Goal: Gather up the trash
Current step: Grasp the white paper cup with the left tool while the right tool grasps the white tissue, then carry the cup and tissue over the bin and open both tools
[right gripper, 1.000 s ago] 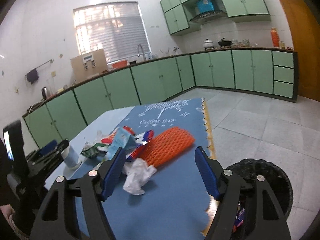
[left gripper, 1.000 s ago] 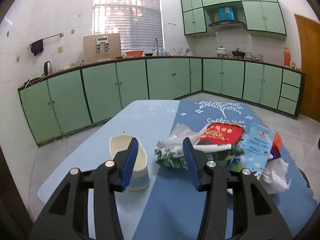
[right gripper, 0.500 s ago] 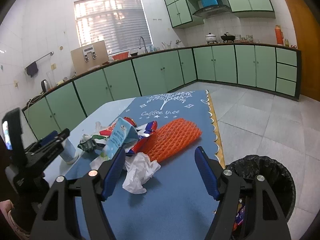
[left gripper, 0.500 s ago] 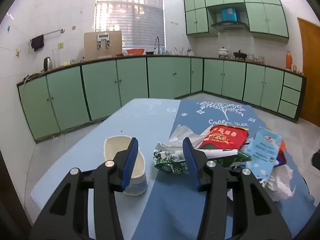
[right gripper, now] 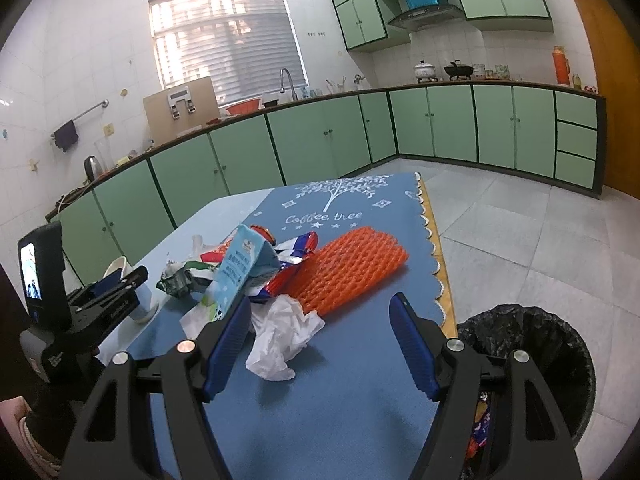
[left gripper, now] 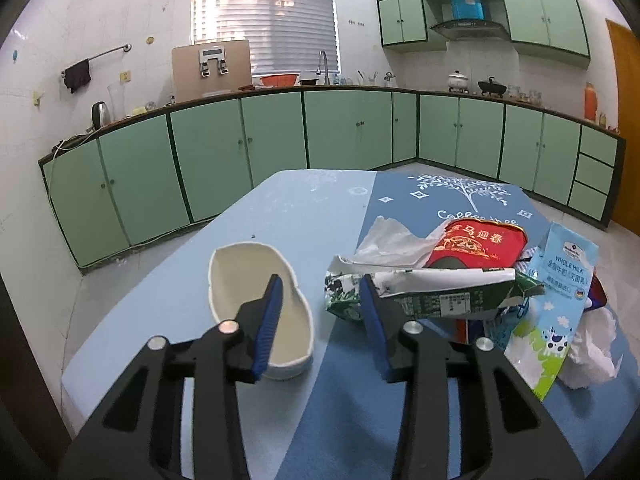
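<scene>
A pile of trash lies on the blue table mat (right gripper: 360, 380): a crushed white paper cup (left gripper: 260, 304), a green and white wrapper (left gripper: 432, 292), a red packet (left gripper: 476, 244), a light blue milk carton (left gripper: 556, 300), crumpled white tissue (right gripper: 288, 336) and an orange foam net (right gripper: 344, 272). My left gripper (left gripper: 320, 304) is open, its left finger over the cup and its right finger at the green wrapper. My right gripper (right gripper: 320, 344) is open and empty, just above the tissue. The left gripper also shows in the right wrist view (right gripper: 116, 284).
A bin with a black bag (right gripper: 532, 364) stands on the floor right of the table, holding some wrappers. Green kitchen cabinets (left gripper: 344, 132) line the walls behind. The table's left part is bare light blue (left gripper: 288, 216).
Both grippers have moved forward and lower toward the pile. The left gripper's fingers now reach the cup and green wrapper; the right gripper is closer to the tissue.
</scene>
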The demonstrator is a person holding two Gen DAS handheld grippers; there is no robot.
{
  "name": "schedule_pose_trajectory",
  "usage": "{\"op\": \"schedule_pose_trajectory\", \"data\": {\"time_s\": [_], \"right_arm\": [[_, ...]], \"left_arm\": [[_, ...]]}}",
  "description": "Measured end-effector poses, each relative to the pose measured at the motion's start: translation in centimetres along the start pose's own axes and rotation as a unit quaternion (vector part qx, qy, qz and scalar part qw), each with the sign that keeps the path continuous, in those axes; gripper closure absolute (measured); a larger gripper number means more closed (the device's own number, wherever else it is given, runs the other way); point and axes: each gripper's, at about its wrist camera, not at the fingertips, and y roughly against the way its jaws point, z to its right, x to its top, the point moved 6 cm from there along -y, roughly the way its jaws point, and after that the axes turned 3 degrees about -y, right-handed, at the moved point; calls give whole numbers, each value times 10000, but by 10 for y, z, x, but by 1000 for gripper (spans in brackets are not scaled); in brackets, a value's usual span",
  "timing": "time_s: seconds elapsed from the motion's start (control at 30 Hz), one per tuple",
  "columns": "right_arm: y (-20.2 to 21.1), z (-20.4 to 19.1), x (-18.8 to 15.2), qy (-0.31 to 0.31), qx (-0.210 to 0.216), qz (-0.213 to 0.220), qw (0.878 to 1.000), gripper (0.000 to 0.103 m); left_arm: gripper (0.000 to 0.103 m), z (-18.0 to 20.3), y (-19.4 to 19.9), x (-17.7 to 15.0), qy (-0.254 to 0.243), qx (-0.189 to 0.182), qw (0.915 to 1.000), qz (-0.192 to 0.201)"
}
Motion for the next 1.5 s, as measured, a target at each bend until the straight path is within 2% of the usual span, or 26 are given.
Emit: {"op": "schedule_pose_trajectory", "data": {"time_s": [0.2, 0.37, 0.5, 0.63, 0.73, 0.8, 0.83, 0.9, 1.0, 1.13, 1.27, 1.37, 1.5], "right_arm": [[-5, -7, -10, 88, 133, -204, 9997, 34], [-15, -12, -23, 97, 263, -486, 9984, 35], [-26, -11, -29, 18, 357, -654, 9972, 43], [-39, -13, -36, 43, 417, -858, 9954, 48], [-48, -14, -40, 66, 442, -980, 9942, 53], [-52, -14, -42, 52, 487, -1036, 9934, 65], [-54, -14, -43, 43, 532, -1080, 9927, 69], [-55, -15, -44, 26, 615, -1147, 9915, 89], [-52, -16, -45, 51, 739, -1124, 9909, 94], [-36, -24, -42, 168, 945, -1004, 9903, 95], [-16, -20, -39, 184, 905, -870, 9919, 95], [3, -8, -31, 126, 773, -670, 9947, 95], [24, 16, -18, 19, 492, -409, 9979, 95]], "left_arm": [[86, -1, 7, -8, 132, -91, 9997, -207], [88, 1, 10, -21, 125, -205, 9989, -409], [88, 0, 3, -37, 203, -246, 9970, -703], [88, 0, -2, -41, 231, -238, 9962, -807], [95, 2, -2, -43, 214, -237, 9962, -809], [101, 2, -2, -44, 206, -242, 9963, -805], [101, 3, -2, -43, 208, -247, 9963, -795], [101, 3, 0, -42, 209, -245, 9967, -745], [101, 4, 4, -39, 196, -254, 9975, -622], [101, 1, 15, -33, 270, -231, 9984, -429], [101, -1, 35, -22, 328, -310, 9989, -135], [101, 5, 51, -12, 284, -472, 9985, 72], [101, 35, 75, 1, 76, -861, 9956, 356]]}}
